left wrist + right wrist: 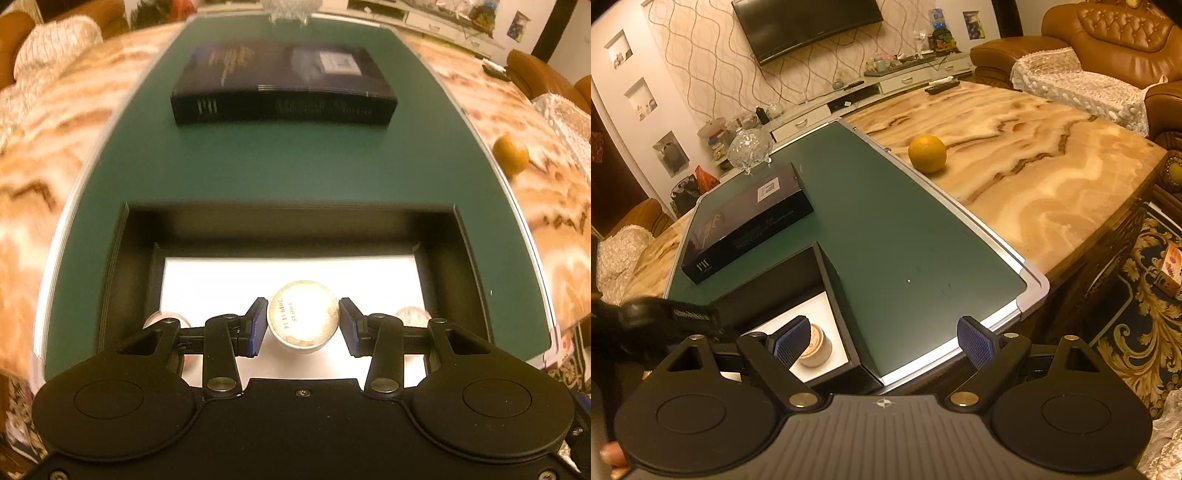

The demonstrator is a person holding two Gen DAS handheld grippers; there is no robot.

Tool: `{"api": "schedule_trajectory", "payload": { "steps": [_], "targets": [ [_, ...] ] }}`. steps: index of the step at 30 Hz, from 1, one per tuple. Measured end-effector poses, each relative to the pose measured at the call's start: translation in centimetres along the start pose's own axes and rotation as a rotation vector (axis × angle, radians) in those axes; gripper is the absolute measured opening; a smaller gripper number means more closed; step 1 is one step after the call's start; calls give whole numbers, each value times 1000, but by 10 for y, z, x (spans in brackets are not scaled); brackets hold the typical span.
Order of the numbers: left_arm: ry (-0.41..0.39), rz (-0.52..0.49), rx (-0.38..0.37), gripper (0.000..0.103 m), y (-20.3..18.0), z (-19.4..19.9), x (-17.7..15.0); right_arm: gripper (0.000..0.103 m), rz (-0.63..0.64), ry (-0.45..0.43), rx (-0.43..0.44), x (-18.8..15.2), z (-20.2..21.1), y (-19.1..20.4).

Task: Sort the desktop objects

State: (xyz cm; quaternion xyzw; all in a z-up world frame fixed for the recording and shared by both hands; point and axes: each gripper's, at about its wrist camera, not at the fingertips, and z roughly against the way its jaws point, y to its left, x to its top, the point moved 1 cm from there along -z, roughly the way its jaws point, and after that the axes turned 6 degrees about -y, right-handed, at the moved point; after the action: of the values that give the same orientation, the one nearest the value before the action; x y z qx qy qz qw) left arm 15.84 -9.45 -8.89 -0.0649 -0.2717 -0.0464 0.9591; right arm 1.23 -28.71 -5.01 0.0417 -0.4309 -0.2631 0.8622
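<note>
A black open box [439, 236] with a white floor sits on the green board [295, 166]. My left gripper [303, 325] hangs over the box, its blue pads either side of a small round white jar [303, 319] whose dated base faces the camera. A narrow gap shows on the right pad, so I cannot tell if it grips. Two more small jars [412, 315] lie partly hidden behind the fingers. My right gripper [886, 345] is open and empty above the box's right wall [842, 295], with a jar [814, 345] below its left finger.
A dark closed box [284, 85] lies farther back on the board. An orange [927, 153] rests on the marble table [1052, 177] to the right of the board. A crystal bowl [750, 147] stands at the board's far end. Sofas surround the table.
</note>
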Motion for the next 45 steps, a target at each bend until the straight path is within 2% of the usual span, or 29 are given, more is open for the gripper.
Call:
{"api": "schedule_trajectory", "payload": {
  "steps": [10, 21, 32, 34, 38, 41, 43, 45],
  "targets": [
    [36, 8, 10, 41, 0, -22, -17, 89, 8, 9, -13, -1, -1, -2],
    [16, -9, 47, 41, 2, -27, -22, 89, 26, 26, -12, -6, -6, 5],
    [16, 2, 28, 44, 6, -30, -26, 89, 39, 26, -18, -9, -5, 10],
    [16, 11, 22, 55, 8, -28, -26, 89, 42, 26, -19, -8, -4, 10],
    [4, 23, 5, 69, 14, -18, -25, 89, 46, 30, -20, -9, -3, 10],
    [-9, 20, 24, 77, 21, -2, -27, 89, 59, 38, -16, -10, -2, 14],
    [-17, 19, 37, 87, 26, 9, -29, 89, 81, 55, -2, -10, -3, 20],
    [-26, 17, 50, 90, 30, 20, -31, 90, 113, 73, 11, -11, -4, 28]
  ]
}}
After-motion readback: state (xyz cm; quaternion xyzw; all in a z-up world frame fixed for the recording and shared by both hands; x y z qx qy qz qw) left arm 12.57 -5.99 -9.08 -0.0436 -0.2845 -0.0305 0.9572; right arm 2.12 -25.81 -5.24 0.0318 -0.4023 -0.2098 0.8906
